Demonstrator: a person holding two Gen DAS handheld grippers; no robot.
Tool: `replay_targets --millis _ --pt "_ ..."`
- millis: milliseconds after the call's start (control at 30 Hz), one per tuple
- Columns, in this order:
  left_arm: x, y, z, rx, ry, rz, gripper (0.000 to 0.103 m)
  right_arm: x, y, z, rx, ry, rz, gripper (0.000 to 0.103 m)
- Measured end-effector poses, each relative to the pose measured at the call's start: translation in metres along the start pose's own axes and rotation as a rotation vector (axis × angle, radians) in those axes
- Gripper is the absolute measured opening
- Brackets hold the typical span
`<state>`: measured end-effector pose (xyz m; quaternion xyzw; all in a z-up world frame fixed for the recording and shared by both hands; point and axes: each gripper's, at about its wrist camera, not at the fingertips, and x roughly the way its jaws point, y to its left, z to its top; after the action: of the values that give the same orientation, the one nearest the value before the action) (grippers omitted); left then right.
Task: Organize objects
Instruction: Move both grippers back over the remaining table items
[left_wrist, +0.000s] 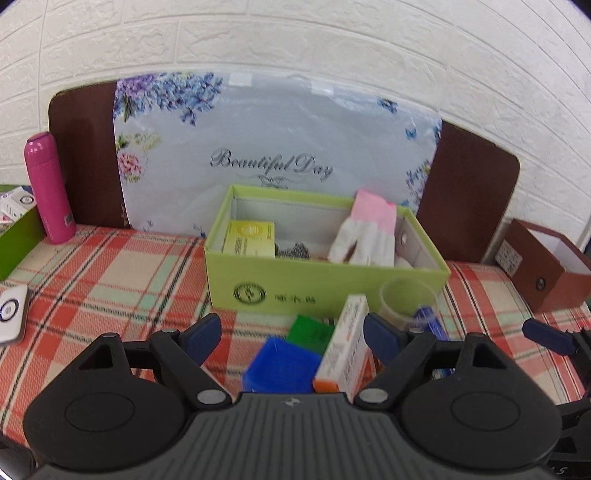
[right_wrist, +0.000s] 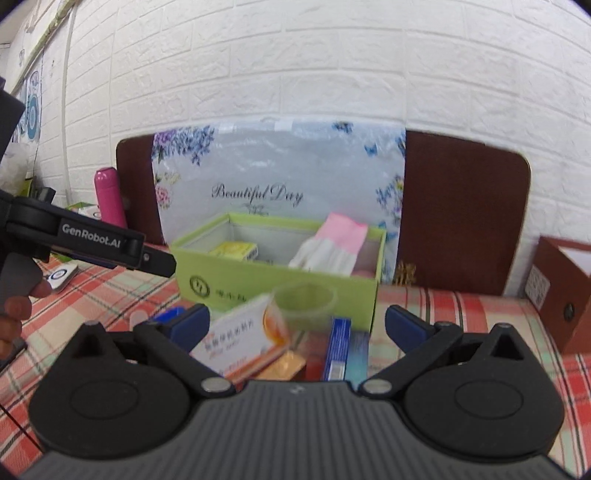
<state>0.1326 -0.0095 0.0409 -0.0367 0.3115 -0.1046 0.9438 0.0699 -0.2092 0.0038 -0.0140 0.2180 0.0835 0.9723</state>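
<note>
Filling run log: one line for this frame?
left gripper: open | right gripper: open | green box: part-filled | loose items in front

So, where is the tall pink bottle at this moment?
In the left wrist view the tall pink bottle stands upright at the far left, against the brown headboard, well left of the light green open box.

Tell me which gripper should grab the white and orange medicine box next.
Left, probably. The white and orange cardboard medicine box stands between the open left gripper fingers; the right gripper, also open, sees it off toward its left finger.
</note>
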Motion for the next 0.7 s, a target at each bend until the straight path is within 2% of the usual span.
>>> replay_targets --millis 433,700 --pt "0.005 -0.011 -0.049 0.005 0.123 -0.007 0.087 -0.020 -0.002 -0.064 0.094 0.133 -0.025 0.103" --pt "0.008 -0.008 -0.069 0.003 0.165 -0.032 0.087 -0.020 -0.004 -0.076 0.122 0.158 -0.030 0.103"
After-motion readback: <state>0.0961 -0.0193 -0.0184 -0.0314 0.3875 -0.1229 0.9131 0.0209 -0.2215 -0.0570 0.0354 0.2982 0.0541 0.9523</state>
